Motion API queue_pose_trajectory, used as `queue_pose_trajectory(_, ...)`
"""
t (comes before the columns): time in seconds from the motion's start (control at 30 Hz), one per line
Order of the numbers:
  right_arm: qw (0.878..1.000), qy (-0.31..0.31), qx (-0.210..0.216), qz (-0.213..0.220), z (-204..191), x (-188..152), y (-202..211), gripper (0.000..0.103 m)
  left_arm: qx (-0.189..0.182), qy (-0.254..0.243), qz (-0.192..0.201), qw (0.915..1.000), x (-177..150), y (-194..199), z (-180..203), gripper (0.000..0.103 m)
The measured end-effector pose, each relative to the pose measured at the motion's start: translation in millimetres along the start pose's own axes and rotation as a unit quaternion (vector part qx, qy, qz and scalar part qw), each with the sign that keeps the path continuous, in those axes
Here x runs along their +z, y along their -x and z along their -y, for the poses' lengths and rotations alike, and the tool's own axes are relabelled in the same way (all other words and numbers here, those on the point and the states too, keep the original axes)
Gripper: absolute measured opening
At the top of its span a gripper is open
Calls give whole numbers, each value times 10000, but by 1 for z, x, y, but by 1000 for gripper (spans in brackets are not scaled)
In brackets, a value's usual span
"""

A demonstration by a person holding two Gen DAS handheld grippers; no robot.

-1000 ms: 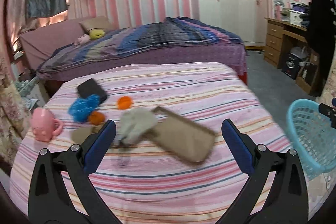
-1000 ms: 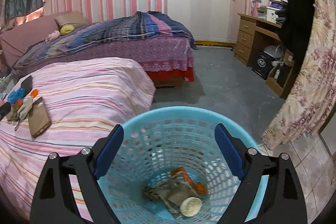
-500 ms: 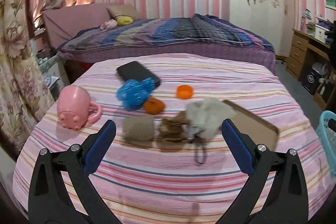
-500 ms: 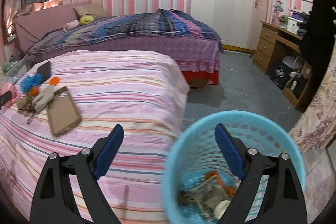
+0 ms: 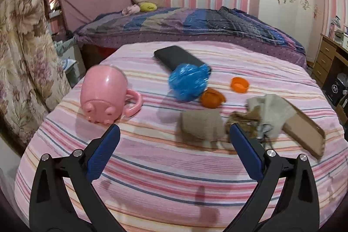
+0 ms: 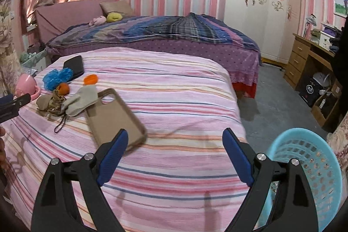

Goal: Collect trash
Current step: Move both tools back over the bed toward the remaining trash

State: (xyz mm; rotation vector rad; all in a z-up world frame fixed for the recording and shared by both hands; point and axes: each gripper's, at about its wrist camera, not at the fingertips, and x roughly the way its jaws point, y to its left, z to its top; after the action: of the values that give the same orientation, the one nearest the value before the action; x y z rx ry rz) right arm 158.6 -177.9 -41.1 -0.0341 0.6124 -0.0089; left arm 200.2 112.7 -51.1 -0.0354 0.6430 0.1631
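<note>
On the pink striped bed [image 5: 174,166] lie a crumpled blue wrapper [image 5: 188,82], two orange peel pieces [image 5: 212,97] [image 5: 239,84], a brown paper wad [image 5: 201,127], brown scraps [image 5: 243,123] and a grey cloth [image 5: 269,110]. My left gripper [image 5: 173,149] is open and empty, just short of the wad. My right gripper [image 6: 174,151] is open and empty over the bed's near edge. The blue trash basket [image 6: 304,171] stands on the floor at its right. The wrapper [image 6: 57,77] and peel [image 6: 63,88] also show in the right wrist view.
A pink pig mug [image 5: 104,95] lies on its side at the left. A black phone [image 5: 180,57] lies behind the wrapper. A tan phone case [image 6: 115,114] lies beside the cloth. A floral curtain [image 5: 24,47] hangs left. A second bed [image 6: 152,36] and desk [image 6: 308,62] stand behind.
Both grippers have swung left. The left view now centres on the trash pile and mug. The right gripper has left the basket, which now sits at its right.
</note>
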Motion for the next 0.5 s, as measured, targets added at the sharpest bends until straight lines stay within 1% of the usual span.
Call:
queue_pose_trajectory(0.13,9999,80,47,-42,-12,2,-7,87,-170,136,-218,9995,1,-15,-5,97)
queue_pose_trajectory(0.37,9999,93,93,-99,-20,3,-19,87,-426,221,-475,9977,9,-39,9,97)
queue_pose_trajectory(0.43,9998,91,96,-120,-19,4,-20,87,-464,238,-581,9969,10,-47,13,95)
queue_pose_trajectory(0.5,9998,97,99,-144,-20,3,-22,87,-522,222,-705,9959,10,-53,16,86)
